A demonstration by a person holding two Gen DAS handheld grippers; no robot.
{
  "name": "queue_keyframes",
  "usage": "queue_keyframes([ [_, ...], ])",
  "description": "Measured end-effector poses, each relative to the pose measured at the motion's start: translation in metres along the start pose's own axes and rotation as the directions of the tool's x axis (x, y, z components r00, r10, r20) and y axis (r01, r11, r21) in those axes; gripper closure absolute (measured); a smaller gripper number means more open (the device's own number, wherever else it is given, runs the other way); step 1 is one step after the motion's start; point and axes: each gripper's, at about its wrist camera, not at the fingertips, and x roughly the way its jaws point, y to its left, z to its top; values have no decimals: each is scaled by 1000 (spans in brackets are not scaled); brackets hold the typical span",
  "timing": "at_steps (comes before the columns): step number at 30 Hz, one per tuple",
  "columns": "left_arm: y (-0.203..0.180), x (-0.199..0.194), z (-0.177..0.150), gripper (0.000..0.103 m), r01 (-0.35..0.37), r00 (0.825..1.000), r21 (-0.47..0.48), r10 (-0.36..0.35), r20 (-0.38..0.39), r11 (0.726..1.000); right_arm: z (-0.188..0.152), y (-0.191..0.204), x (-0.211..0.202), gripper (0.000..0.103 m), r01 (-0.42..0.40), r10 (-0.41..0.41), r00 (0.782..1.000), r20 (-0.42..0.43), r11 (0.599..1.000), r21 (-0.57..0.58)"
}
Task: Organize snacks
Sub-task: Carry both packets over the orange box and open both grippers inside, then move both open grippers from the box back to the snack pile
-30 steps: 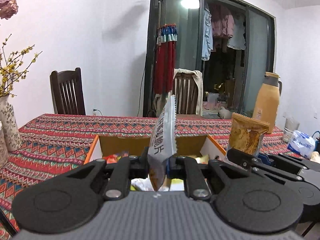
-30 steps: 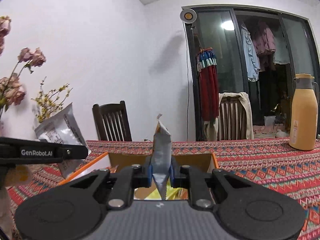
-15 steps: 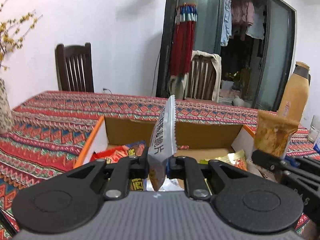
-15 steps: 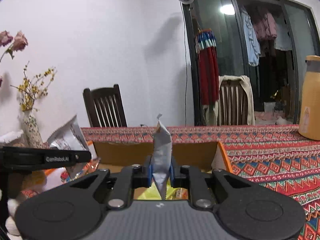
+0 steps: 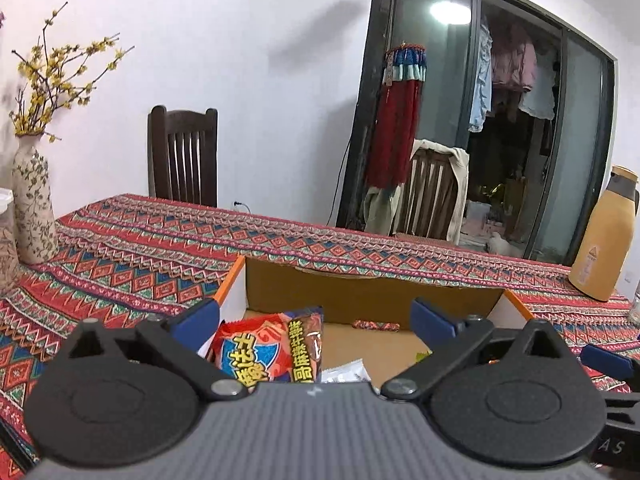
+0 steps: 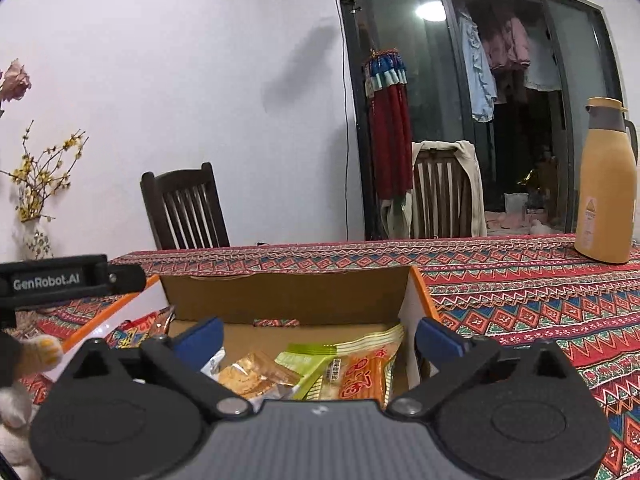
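Spreading both sets of tongs over the cardboard box (image 5: 368,292), we see the left tongs (image 5: 316,318) and the right tongs (image 6: 318,338) with their blue pads opening wide and nothing pinched between them. Below the left tongs, inside the box, lie a red snack packet (image 5: 268,350) and the corner of a silvery wrapper (image 5: 346,372). Below the right tongs, toward the box's right wall, lie a golden cracker packet (image 6: 256,374), a green packet (image 6: 308,364) and an orange packet (image 6: 366,368), overlapping one another. A small red strip (image 6: 276,323) rests by the box's back wall.

To finish this release well, we judge it best to keep the pads fully apart and lift straight up from the box, so no wrapper edge snags a pad and gets dragged back out. We would also keep the two tools clear of each other, since they hang side by side over the same opening.

Counting outward from the box: one box on the patterned tabletop (image 5: 160,248); five packets that we can tell apart, plus the strip, though more may hide under the tools. Behind the box stand two wooden chairs. Left of the box is one vase (image 5: 32,216) of yellow sprigs; right of it, one tan jug (image 6: 606,184).
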Motion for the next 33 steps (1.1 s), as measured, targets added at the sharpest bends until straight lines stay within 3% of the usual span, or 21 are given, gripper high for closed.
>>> queue_keyframes([
  [13, -3, -4, 1, 0, -12, 1000, 3, 12, 6, 1000, 5, 0, -5, 0, 9, -9, 1000, 18, 1000, -1],
  [22, 2, -33, 13, 0, -4, 1000, -11, 5, 30, 1000, 17, 6, -28, 0, 8, -7, 999, 54, 1000, -17],
  [33, 20, -67, -9, 0, 10, 1000, 0, -10, -25, 1000, -4, 14, -63, 0, -4, 5, 1000, 7, 1000, -22],
])
